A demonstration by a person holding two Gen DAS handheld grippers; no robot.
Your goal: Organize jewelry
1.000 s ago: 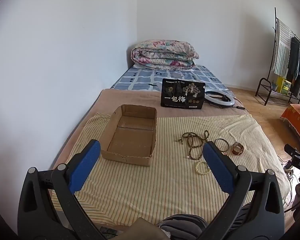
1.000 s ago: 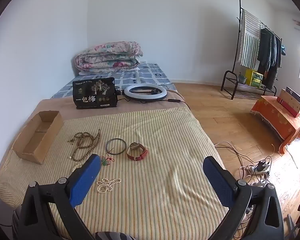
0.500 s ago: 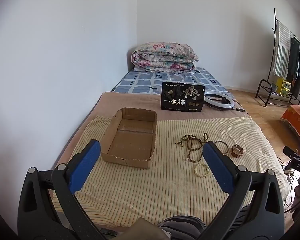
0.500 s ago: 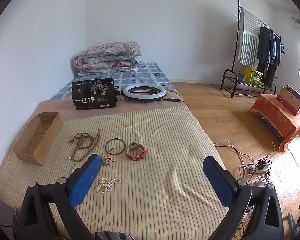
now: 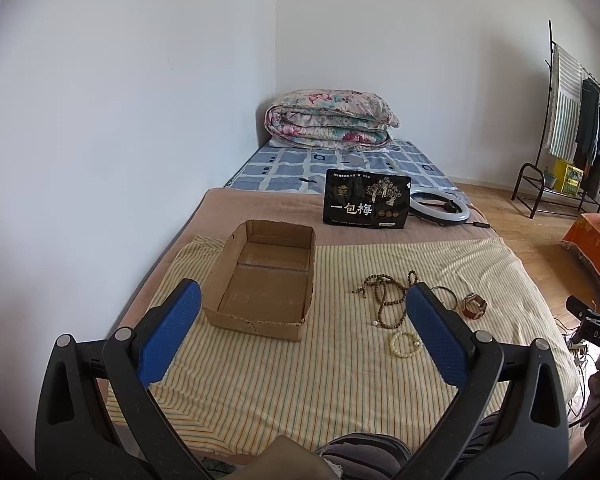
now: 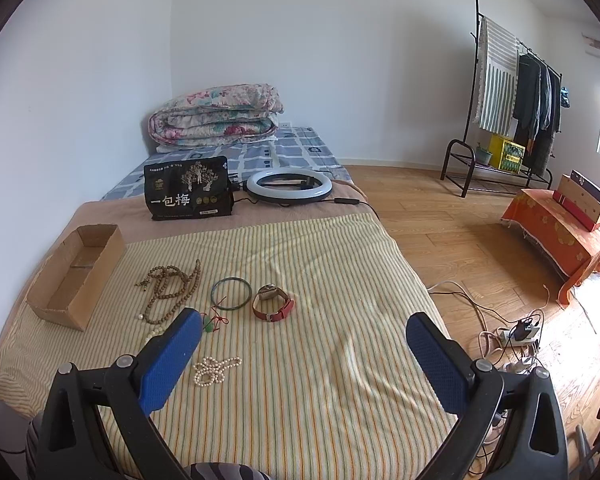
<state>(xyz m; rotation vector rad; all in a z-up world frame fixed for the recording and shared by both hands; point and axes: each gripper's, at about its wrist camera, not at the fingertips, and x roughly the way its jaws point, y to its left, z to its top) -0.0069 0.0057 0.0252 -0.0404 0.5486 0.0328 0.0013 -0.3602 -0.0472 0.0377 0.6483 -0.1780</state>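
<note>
Currently both grippers hover above bed, nothing held. Left gripper fingers spread wide, released; right gripper fingers likewise spread, released. Jewelry lies loose on striped yellow blanket: brown bead necklace, dark bangle, red-strap watch, green pendant on red cord, white pearl strand, pale bead bracelet. Open cardboard box sits left of necklace, apart from it. Black pouch and ring light lie farther back.
</note>
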